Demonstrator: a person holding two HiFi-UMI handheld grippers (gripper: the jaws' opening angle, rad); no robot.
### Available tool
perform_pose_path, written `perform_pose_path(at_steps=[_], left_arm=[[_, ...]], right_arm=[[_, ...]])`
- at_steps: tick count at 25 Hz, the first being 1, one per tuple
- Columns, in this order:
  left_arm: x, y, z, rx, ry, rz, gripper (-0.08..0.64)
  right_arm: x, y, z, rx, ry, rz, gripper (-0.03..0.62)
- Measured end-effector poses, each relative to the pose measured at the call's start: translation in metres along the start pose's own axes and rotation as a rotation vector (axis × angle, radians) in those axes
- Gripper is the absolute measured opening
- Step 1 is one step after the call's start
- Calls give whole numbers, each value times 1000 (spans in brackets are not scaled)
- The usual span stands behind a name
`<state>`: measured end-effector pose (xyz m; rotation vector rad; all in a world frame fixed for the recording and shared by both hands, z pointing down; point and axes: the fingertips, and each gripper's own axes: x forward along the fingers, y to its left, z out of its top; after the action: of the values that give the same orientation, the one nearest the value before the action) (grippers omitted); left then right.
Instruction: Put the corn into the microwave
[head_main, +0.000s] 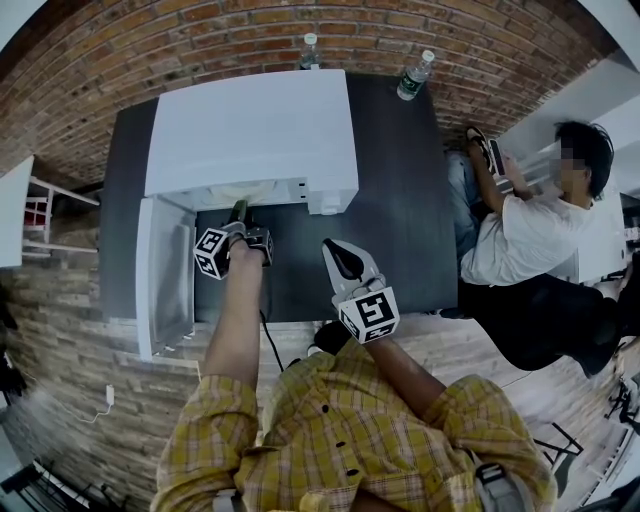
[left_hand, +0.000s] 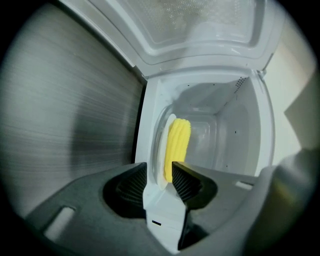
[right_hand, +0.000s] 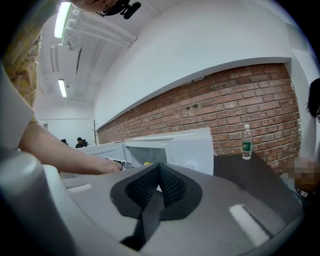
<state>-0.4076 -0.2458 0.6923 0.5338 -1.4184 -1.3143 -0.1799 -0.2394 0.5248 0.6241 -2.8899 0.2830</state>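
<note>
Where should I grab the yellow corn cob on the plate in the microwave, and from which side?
Probably its near end, coming straight in through the open front of the white microwave. The yellow corn cob lies lengthwise, end toward the opening, on a white plate, so pinch its sides.

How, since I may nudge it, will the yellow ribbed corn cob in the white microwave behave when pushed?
The yellow ribbed corn cob looks stiff, so probably shifts whole. Rounded, lying on the smooth white plate, it may roll or slide.
</note>
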Motion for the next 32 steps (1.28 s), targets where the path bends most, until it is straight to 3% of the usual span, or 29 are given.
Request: perform_pose_path(at_steps=[7, 9, 14, 17, 25, 32], left_arm=[[-24, -20, -15, 62, 55, -89, 72], [-33, -23, -17, 73, 66, -105, 11], [-58, -30, -33, 135, 136, -165, 2], [-75, -31, -42, 234, 173, -179, 1], [-130, -53, -64, 471, 215, -346, 0], [-192, -59, -104, 812, 275, -378, -2]], right_arm=[[-10, 9, 2, -5, -17, 3, -3], [-14, 13, 3, -8, -20, 3, -3], [-30, 19, 3, -16, -21, -4, -3], [-37, 23, 1, -14, -19, -11, -2], [-57, 37, 1, 1, -37, -12, 0], [-78, 52, 3, 12, -50, -10, 0]])
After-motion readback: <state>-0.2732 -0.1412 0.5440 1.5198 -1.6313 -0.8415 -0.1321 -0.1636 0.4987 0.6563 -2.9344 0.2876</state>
